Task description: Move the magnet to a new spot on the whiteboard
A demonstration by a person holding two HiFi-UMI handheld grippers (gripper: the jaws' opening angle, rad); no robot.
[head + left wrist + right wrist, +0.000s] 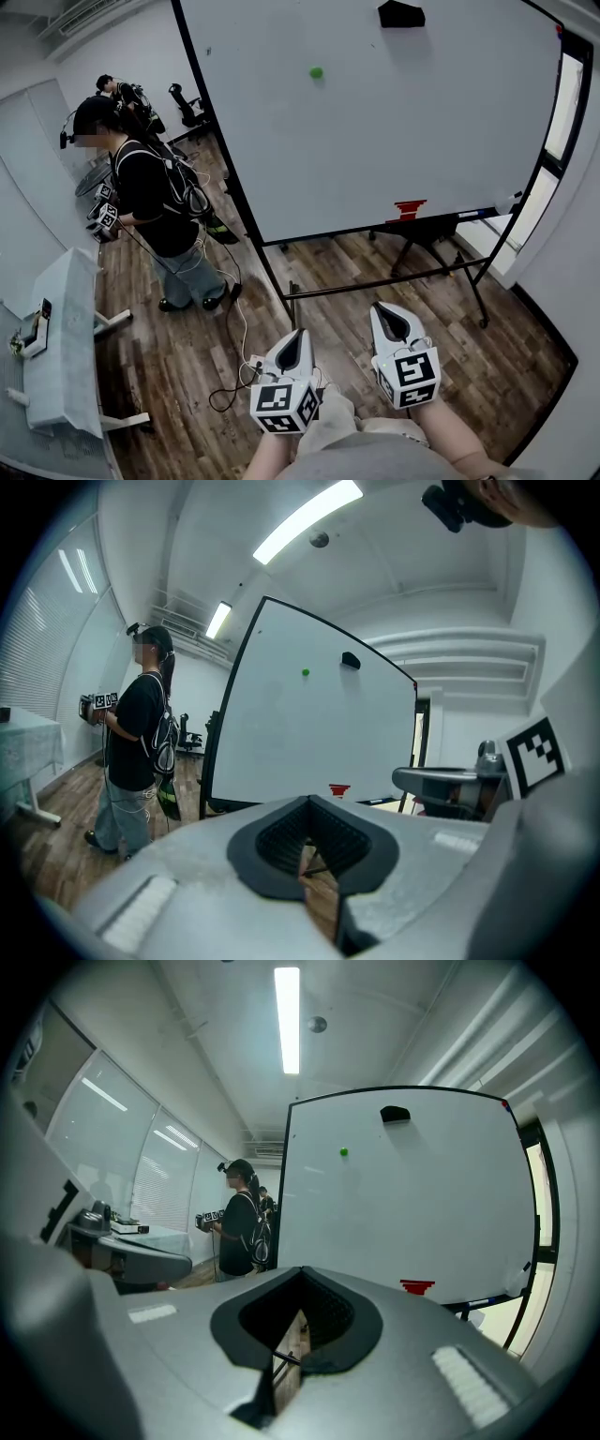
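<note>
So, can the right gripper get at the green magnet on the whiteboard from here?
Probably not yet. Nothing stands between the right gripper and the green magnet, but the gripper is held low, well short of the whiteboard, and shut.

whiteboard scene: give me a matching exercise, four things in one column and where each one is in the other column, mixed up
Things:
1. green magnet
2. black block
3. red object
4. person in black shirt

Places:
A. at the bottom edge of the whiteboard
B. standing to the left of the board in the head view
C. at the board's top edge
D. on the upper part of the board, below and left of the black block

Pairs: 1-D, 2-C, 3-A, 4-B
</note>
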